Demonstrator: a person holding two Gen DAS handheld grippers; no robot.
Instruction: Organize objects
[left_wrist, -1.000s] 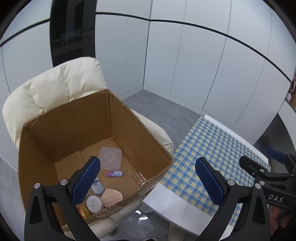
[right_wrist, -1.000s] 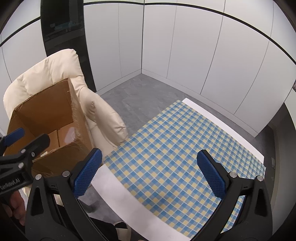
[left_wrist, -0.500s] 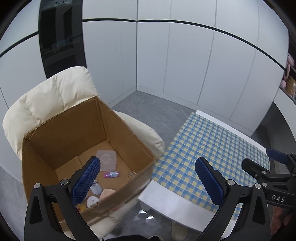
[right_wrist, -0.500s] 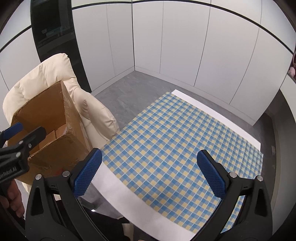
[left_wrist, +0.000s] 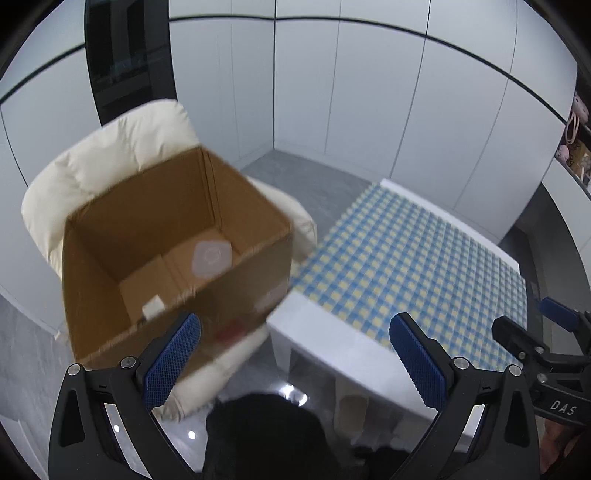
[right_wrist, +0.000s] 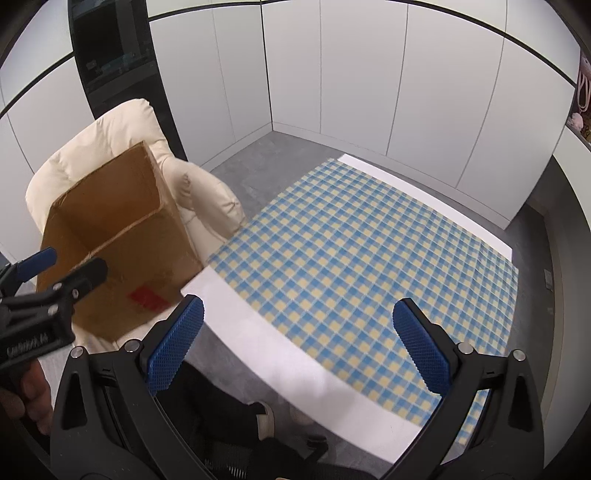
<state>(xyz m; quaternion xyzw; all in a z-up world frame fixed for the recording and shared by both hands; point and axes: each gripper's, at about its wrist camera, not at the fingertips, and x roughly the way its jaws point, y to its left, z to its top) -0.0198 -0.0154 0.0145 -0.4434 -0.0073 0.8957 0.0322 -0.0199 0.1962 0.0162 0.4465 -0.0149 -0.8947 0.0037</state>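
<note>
Holding both my grippers spread and empty, left gripper (left_wrist: 295, 354) nearer the open brown cardboard box (left_wrist: 177, 254) on the cream padded armchair (left_wrist: 110, 162), right gripper (right_wrist: 295, 336) over the blue-yellow checked tablecloth (right_wrist: 362, 258) beside that box.

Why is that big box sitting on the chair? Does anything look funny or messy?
Yes, a little odd: the open cardboard box sits on the cream armchair, not on the checked table. Nothing looks spilled or broken. Both grippers hang open and empty.
</note>
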